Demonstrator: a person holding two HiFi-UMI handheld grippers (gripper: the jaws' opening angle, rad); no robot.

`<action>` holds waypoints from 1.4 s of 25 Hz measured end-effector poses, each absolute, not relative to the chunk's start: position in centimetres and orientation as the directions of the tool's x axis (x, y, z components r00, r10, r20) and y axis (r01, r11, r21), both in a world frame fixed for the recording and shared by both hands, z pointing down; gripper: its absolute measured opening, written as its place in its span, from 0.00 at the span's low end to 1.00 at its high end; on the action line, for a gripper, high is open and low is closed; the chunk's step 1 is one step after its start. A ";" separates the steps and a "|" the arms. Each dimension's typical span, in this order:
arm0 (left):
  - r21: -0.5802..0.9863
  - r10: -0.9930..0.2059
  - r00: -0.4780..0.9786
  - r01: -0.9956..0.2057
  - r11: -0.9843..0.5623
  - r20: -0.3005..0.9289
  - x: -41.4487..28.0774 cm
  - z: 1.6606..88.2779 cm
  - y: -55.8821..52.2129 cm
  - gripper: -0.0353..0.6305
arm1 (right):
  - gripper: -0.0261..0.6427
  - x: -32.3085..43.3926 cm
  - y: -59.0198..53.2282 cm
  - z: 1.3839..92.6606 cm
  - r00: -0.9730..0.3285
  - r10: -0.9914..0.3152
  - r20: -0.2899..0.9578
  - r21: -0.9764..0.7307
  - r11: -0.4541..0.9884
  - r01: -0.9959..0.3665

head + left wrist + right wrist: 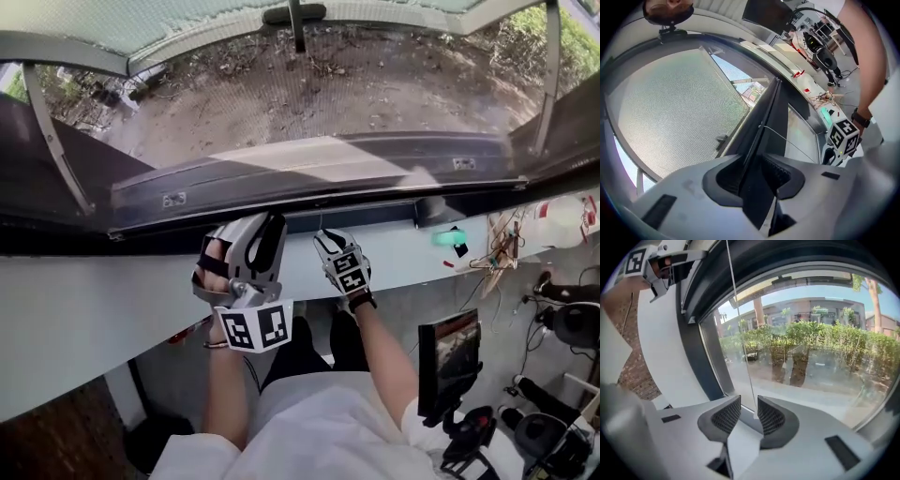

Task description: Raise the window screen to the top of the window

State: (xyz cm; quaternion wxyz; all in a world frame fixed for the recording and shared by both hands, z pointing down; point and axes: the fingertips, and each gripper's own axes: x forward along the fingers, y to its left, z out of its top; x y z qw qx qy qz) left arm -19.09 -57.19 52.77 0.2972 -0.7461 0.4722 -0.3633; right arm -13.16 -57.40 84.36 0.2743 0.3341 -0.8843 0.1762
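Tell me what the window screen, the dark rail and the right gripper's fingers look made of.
The window screen is fine woven mesh, perhaps fibreglass or metal: a tiny see-through grid. The dark rail looks like painted or anodised metal: smooth, matte, straight-edged. The right gripper has fingers with dark cross-hatched pads, likely rubber, on pale matte plastic.
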 end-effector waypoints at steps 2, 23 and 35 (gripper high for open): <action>-0.792 -0.921 0.287 -0.480 -0.377 0.264 -19.1 52.9 -57.2 0.23 | 0.20 -13.2 -58.3 85.9 -0.598 -0.510 0.618 -0.113 0.696 -0.709; -0.815 -0.912 0.214 -0.411 -0.409 0.349 -19.2 53.7 -56.9 0.23 | 0.04 -11.9 -48.4 87.4 -0.585 -0.385 0.714 -0.199 0.689 -0.697; -0.810 -0.911 0.225 -0.417 -0.412 0.347 -19.0 53.6 -56.3 0.23 | 0.04 -9.3 -46.1 86.9 -0.528 -0.379 0.760 -0.181 0.657 -0.732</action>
